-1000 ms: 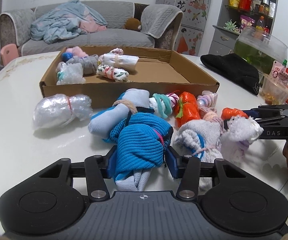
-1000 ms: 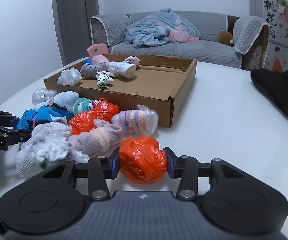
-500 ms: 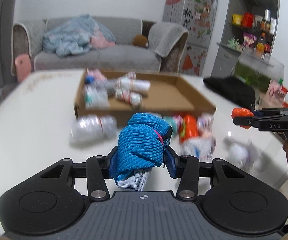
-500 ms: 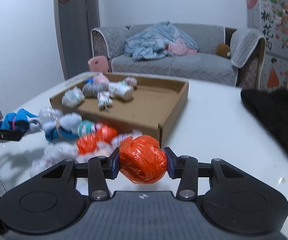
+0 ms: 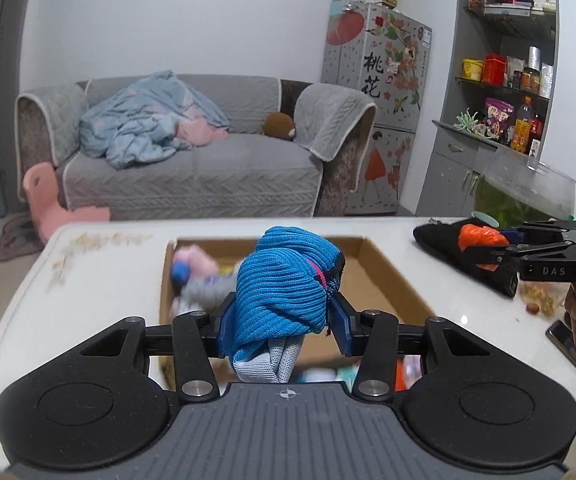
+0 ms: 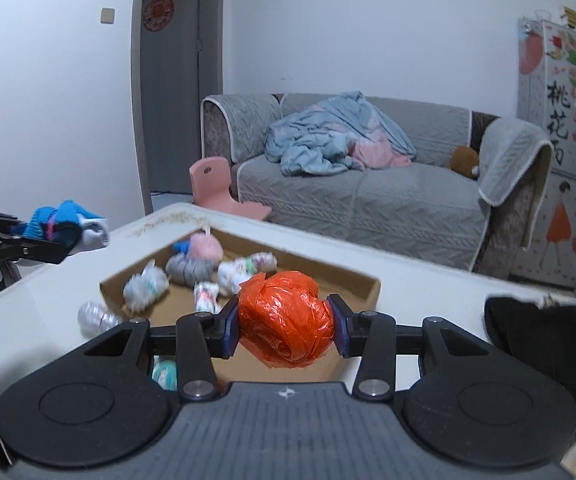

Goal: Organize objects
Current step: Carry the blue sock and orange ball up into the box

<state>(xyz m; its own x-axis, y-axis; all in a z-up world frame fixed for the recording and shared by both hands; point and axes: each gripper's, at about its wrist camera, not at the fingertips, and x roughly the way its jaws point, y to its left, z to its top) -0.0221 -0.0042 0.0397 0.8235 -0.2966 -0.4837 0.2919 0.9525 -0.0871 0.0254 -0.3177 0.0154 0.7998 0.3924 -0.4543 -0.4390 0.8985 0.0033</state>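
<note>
My left gripper [image 5: 282, 326] is shut on a blue knitted sock bundle [image 5: 284, 292] and holds it in the air over the near side of the cardboard box [image 5: 392, 276]. My right gripper [image 6: 286, 330] is shut on an orange plastic-bag ball [image 6: 286, 318], raised above the box [image 6: 352, 280]. Several rolled bundles [image 6: 192, 272] lie in the box's far left corner. The right gripper with the orange ball [image 5: 482, 240] shows in the left wrist view; the left gripper with the blue bundle [image 6: 58, 228] shows in the right wrist view.
The box sits on a white table [image 5: 100, 268]. A black cloth [image 6: 540, 336] lies at the right of the table. A clear plastic bundle [image 6: 94, 318] lies outside the box's left side. A phone [image 5: 574, 350] lies near the right edge. A grey sofa [image 6: 368, 196] stands behind.
Both grippers have lifted their bundles off the table and moved forward over the box. The pile of loose bundles has dropped below both views.
</note>
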